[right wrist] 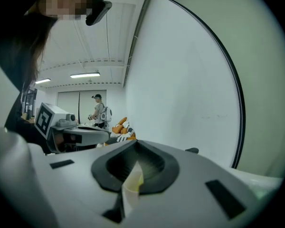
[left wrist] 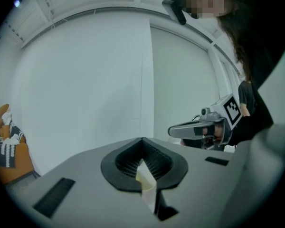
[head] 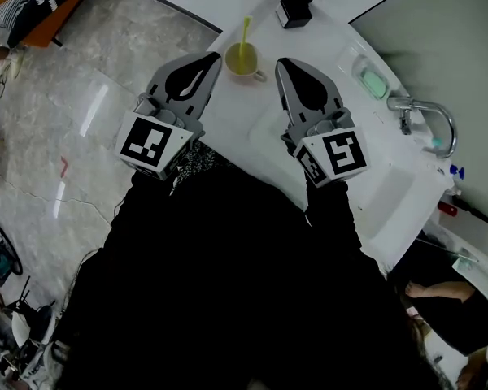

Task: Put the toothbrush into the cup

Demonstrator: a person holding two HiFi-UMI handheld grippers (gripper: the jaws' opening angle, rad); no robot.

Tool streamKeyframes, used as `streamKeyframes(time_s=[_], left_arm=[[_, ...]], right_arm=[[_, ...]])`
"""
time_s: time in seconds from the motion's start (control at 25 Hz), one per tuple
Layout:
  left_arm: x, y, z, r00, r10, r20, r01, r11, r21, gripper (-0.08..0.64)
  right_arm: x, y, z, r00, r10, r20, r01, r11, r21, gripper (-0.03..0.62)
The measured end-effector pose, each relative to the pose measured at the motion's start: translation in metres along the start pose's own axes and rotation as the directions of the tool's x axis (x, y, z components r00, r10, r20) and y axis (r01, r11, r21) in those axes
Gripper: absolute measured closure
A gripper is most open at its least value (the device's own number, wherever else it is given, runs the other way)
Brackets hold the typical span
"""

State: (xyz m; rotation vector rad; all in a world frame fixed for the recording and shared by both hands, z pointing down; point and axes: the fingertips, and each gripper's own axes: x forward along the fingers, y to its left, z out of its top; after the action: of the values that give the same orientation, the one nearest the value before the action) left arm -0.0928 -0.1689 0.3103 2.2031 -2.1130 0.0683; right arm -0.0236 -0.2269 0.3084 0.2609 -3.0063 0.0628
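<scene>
A yellow-green cup (head: pixel 242 59) stands on the white counter (head: pixel 228 128), and a yellow-green toothbrush (head: pixel 246 31) rises out of it, leaning toward the wall. My left gripper (head: pixel 215 58) hangs just left of the cup, shut and with nothing in it. Just right of the cup is my right gripper (head: pixel 282 62), also shut and with nothing held. In the left gripper view the jaws of the left gripper (left wrist: pixel 142 139) meet at the tip, and the right gripper (left wrist: pixel 199 129) shows beside them. The right gripper view shows the right gripper (right wrist: pixel 135 141) shut, aimed at a bare white wall.
A black object (head: pixel 294 10) stands on the counter behind the cup. The sink basin (head: pixel 374 193) lies to the right with a chrome faucet (head: pixel 427 116) and a green soap dish (head: pixel 372 82). Marble floor (head: pixel 65 136) lies to the left.
</scene>
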Motion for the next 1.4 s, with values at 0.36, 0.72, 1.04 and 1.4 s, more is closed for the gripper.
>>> streamKeyframes(time_s=[0.36, 0.72, 1.04, 1.4], left_arm=[[0.000, -0.006, 0.003, 0.999, 0.034, 0.001, -0.034, 0.999, 0.023, 0.551], [-0.006, -0.008, 0.003, 0.998, 0.069, 0.011, -0.070, 0.997, 0.028, 0.552], [-0.007, -0.011, 0.000, 0.997, 0.078, 0.001, -0.078, 0.997, 0.027, 0.551], [-0.009, -0.015, -0.003, 0.997, 0.083, -0.007, -0.083, 0.996, 0.030, 0.551]], right_arm=[[-0.017, -0.002, 0.002, 0.998, -0.054, 0.021, 0.054, 0.999, -0.003, 0.586], [-0.022, 0.003, 0.001, 0.998, -0.053, 0.027, 0.053, 0.998, -0.022, 0.588], [-0.027, 0.007, -0.004, 0.999, -0.038, 0.026, 0.038, 0.999, -0.011, 0.588], [-0.029, 0.008, -0.009, 1.000, -0.027, 0.007, 0.027, 0.999, -0.017, 0.589]])
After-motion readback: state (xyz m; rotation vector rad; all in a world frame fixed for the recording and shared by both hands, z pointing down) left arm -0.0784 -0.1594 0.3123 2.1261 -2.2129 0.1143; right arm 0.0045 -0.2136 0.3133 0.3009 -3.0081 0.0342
